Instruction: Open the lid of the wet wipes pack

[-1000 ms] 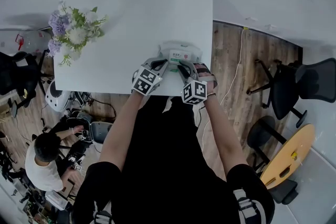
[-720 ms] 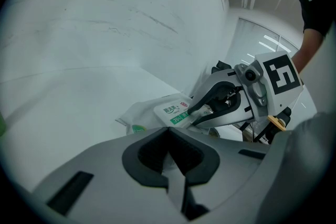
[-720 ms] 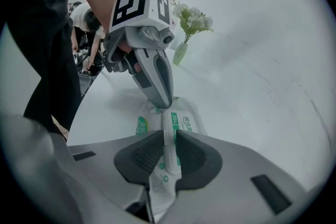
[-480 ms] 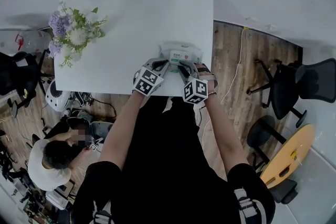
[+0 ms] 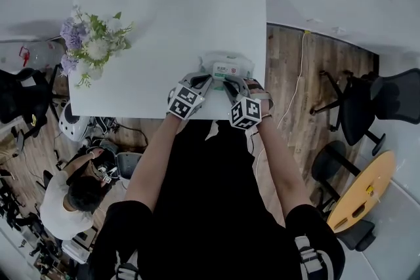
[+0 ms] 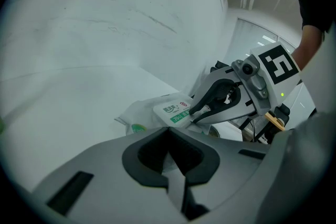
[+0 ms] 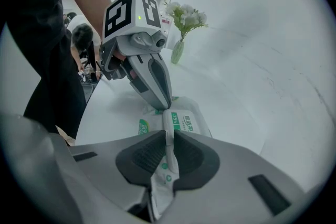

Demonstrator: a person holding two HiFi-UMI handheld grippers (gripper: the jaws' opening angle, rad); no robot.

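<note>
Since a second ago, only the seated person (image 5: 65, 197) beside the counter (image 5: 170, 23) has shifted. The wet wipes pack (image 5: 226, 67), its lid (image 7: 185, 124) marked "75%", is clamped in the jaws of the left gripper (image 6: 169, 139) and the right gripper (image 7: 169, 141). A flower bouquet (image 5: 92, 42) is seen well to the left of the pack.

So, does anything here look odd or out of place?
Only the wet wipes pack: it sits at the table's near edge, its soft wrapper pinched by the right tongs and left tongs. Nothing spilled.
</note>
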